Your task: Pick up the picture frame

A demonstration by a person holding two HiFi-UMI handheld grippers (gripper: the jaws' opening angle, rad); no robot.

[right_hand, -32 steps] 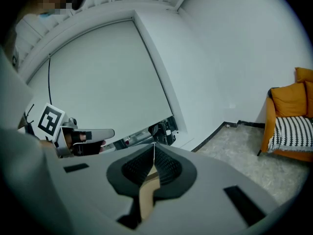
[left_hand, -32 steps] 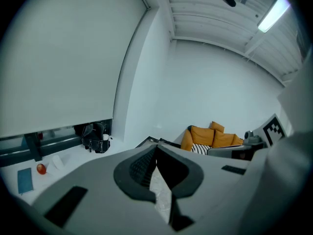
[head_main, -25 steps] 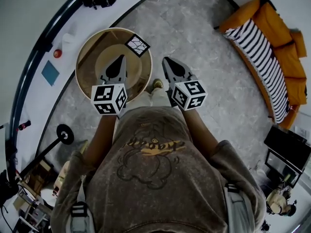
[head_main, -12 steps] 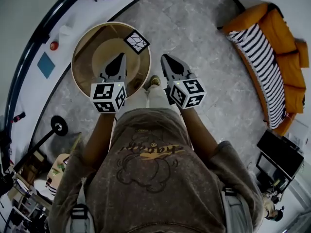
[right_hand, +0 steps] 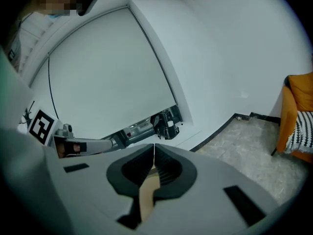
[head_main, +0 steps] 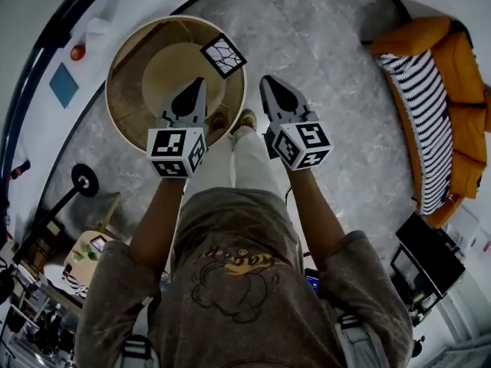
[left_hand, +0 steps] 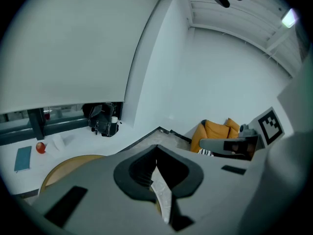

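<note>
Perhaps wooden round table (head_main: 138, 90) under square picture frame (head_main: 223, 56); left gripper (head_main: 199, 83), right gripper (head_main: 266, 80) closed.

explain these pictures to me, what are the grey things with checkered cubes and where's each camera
A person holds a two-jaw gripper in each hand: the left gripper and right gripper, each carrying a marker cube. The head view looks steeply down from a camera on the person's head. The other two views come from cameras riding on each gripper, looking along its jaws. Below stands a round wooden table with a small picture frame near its rim; an orange sofa is at the right. Both pairs of jaws are together, holding nothing.
</note>
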